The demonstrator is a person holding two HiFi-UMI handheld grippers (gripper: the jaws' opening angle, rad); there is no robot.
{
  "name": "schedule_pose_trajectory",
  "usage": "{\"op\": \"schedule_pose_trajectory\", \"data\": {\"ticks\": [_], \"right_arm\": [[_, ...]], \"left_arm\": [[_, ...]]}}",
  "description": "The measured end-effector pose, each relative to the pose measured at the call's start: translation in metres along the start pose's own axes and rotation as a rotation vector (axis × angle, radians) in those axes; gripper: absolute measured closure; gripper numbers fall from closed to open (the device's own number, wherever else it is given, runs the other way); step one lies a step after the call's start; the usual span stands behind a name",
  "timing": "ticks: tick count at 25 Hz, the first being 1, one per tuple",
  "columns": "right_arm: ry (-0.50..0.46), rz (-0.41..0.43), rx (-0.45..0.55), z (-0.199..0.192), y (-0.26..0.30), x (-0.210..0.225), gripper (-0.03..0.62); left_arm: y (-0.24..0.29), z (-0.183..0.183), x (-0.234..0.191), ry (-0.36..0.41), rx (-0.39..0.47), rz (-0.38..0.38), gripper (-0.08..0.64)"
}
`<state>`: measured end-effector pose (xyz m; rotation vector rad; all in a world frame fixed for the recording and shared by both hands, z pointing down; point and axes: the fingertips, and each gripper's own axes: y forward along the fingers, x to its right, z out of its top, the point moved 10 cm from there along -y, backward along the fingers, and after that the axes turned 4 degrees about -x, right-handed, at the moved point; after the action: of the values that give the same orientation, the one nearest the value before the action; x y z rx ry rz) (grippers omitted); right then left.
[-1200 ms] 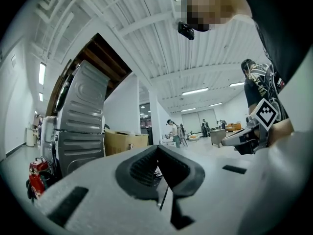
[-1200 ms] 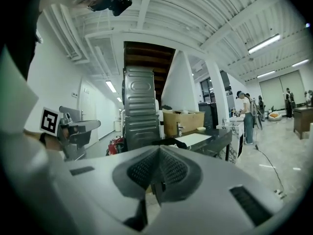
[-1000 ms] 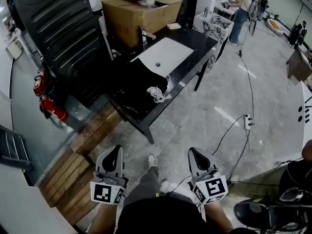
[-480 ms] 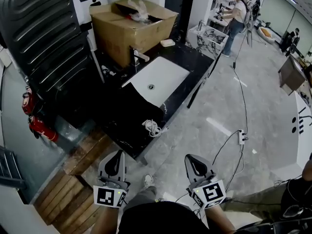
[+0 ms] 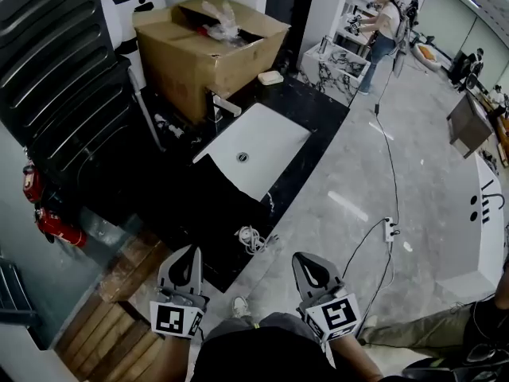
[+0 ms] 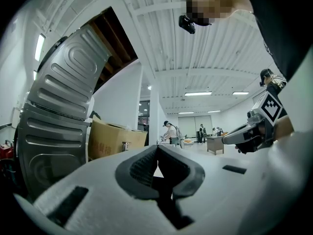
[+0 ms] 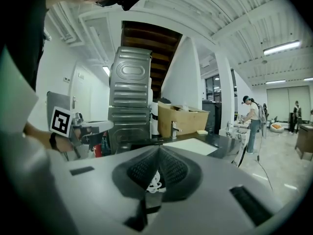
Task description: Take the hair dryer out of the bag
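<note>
A flat black bag (image 5: 216, 204) lies on the near end of a black counter (image 5: 318, 106). A coiled white cord (image 5: 251, 239) sits at the bag's near edge and shows low past the right jaws (image 7: 155, 182). No hair dryer body shows. My left gripper (image 5: 188, 251) and right gripper (image 5: 306, 259) are held side by side in the air, short of the counter's near corner. Both are shut with nothing in them. The shut jaws fill the left gripper view (image 6: 157, 148) and the right gripper view (image 7: 159, 151).
A white sink (image 5: 253, 148) with a faucet (image 5: 223, 104) is set in the counter, with a cardboard box (image 5: 207, 42) behind it. Red fire extinguishers (image 5: 48, 223) stand at left. A power strip (image 5: 390, 229) and cable lie on the floor. A person (image 5: 387, 22) works far back.
The counter, bag and cord have come nearer in the head view. Both grippers have been carried forward toward it, still shut and empty.
</note>
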<state>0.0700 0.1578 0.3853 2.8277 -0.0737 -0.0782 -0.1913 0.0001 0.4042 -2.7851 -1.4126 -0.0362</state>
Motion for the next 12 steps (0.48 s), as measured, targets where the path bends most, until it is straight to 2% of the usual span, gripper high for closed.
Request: {"op": "schedule_pose_trajectory", "data": {"ticks": [7,12], "right_arm": [[-0.011,0.033,-0.009,0.006,0.030,0.017,0.578],[-0.033,0.114,-0.012,0.006,0.062,0.037,0.578]], "left_arm": [[0.029,0.000,-0.004,-0.001,-0.011,-0.001,0.538],[0.045,-0.004,-0.004,0.015,-0.026,0.065,0.538]]}}
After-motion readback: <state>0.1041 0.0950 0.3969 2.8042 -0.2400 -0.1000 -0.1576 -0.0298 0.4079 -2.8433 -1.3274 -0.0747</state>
